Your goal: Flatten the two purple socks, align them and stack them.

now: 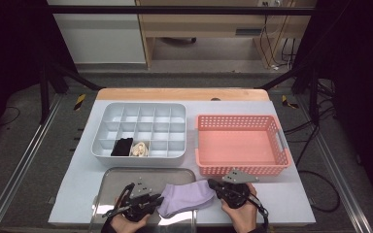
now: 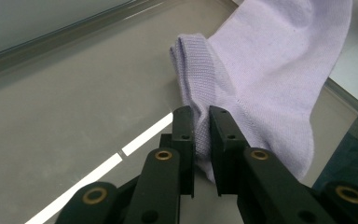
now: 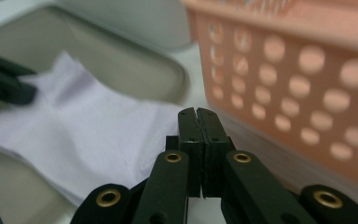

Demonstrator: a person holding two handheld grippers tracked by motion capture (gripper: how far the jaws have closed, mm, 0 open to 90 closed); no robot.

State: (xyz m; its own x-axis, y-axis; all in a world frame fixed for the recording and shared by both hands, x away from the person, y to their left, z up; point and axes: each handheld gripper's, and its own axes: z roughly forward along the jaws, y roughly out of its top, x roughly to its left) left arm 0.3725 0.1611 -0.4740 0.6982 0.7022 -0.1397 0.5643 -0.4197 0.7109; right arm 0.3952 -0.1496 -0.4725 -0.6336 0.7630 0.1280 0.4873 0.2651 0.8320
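Note:
A lilac sock (image 1: 187,196) lies across the right part of a metal tray (image 1: 121,177) at the table's front edge, its right end past the tray's rim. My left gripper (image 1: 158,200) is shut on the sock's ribbed cuff end (image 2: 270,70), with fabric pinched between the jaws (image 2: 201,121). My right gripper (image 1: 212,184) holds the opposite end, its jaws pressed together (image 3: 197,114) at the edge of the sock (image 3: 84,126). The sock spans between the two grippers just above the tray (image 3: 121,51).
A pink perforated basket (image 1: 243,167) stands right behind my right gripper, close to its jaws (image 3: 307,93). A grey divided organizer (image 1: 141,158) sits behind the tray, with a black item (image 1: 122,146) and a cream item (image 1: 139,149) in two front cells.

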